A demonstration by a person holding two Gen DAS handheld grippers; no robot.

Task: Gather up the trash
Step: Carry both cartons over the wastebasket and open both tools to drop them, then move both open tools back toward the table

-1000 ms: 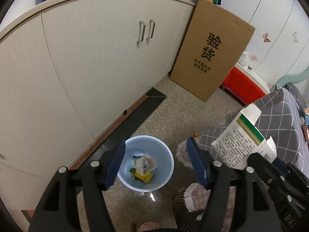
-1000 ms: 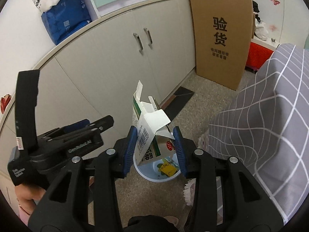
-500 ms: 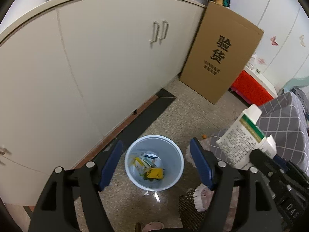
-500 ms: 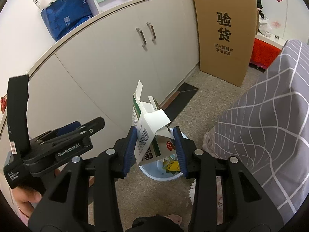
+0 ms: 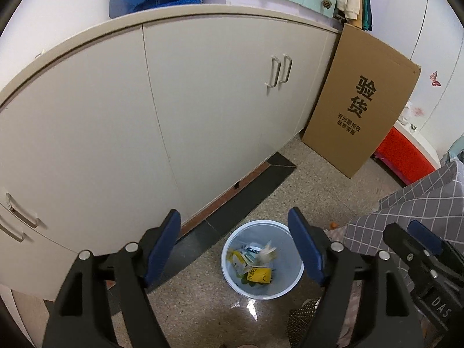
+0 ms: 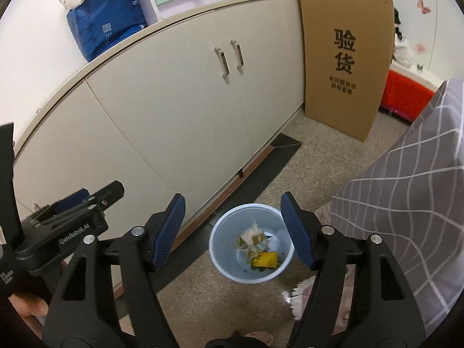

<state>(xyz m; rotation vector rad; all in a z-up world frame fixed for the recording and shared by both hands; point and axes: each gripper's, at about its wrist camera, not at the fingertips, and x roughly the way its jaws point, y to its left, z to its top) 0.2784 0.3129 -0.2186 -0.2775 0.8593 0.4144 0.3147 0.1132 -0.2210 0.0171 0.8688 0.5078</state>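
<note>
Now both tongs, left tongs (image 5: 235,249) and right tongs (image 6: 232,229), gape empty, the right's jaws having just been opening, over the round pale-blue plastic bin (image 6: 221,249) at six o'clock, whose light, crushable paper scraps (image 6: 255,236) probably suit an edge pinch.

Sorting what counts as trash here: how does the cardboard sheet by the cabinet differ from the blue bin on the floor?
The cardboard sheet is flat and brown, printed with black characters; the blue bin is round, pale blue and unprinted. The cardboard sheet stands upright, leaning at the cabinet end; the blue bin sits open-topped on the floor. The blue bin holds wrappers and paper scraps; the cardboard sheet holds nothing. Both rest on the speckled floor.
</note>
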